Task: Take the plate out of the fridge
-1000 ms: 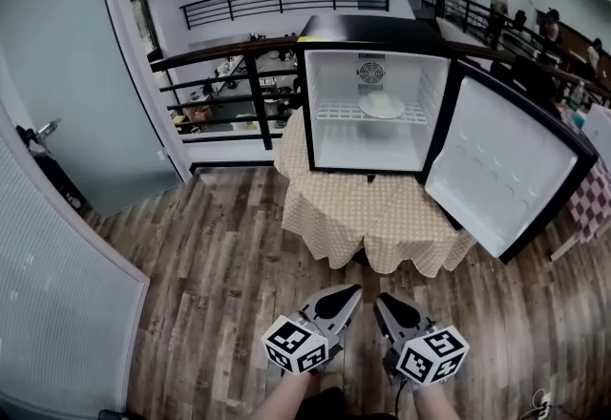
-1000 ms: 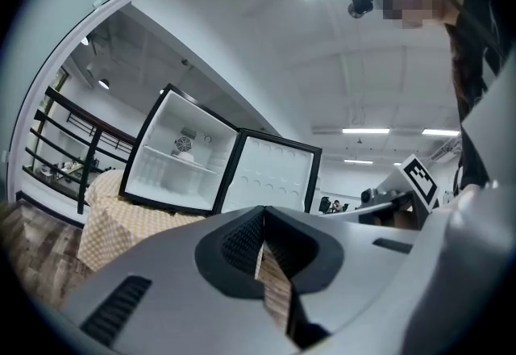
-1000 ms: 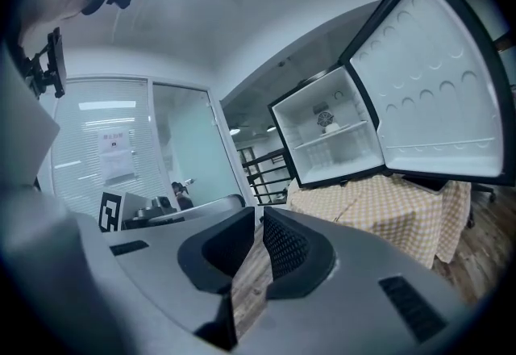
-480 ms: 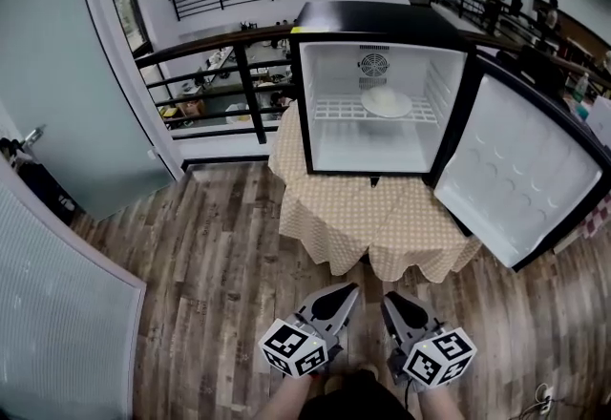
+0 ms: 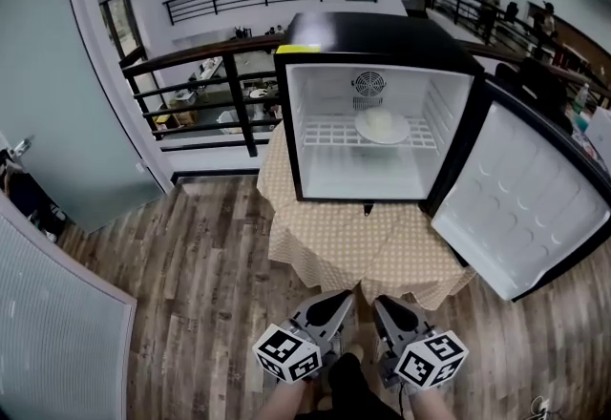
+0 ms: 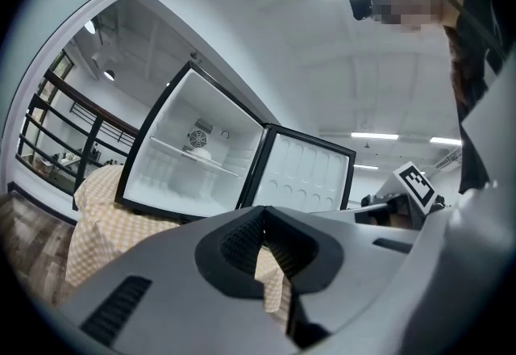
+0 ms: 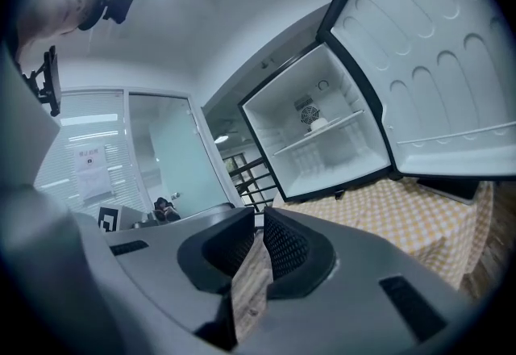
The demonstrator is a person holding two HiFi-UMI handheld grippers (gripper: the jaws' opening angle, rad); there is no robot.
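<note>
We hold left gripper [image 5: 340, 300] and right gripper [image 5: 386, 304] at bottom centre, jaws closed, nothing gripped. Plate [image 5: 382, 127] sits on wire shelf [image 5: 325, 135] inside open fridge [image 5: 374, 28], upper centre.

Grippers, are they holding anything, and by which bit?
Nothing is held. The left gripper and right gripper are both shut and empty; the plate sits on the shelf inside the fridge.

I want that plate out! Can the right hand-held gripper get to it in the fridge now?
Probably, once closer: the door is wide open, nothing blocks the plate, but the right hand-held gripper is shut.
</note>
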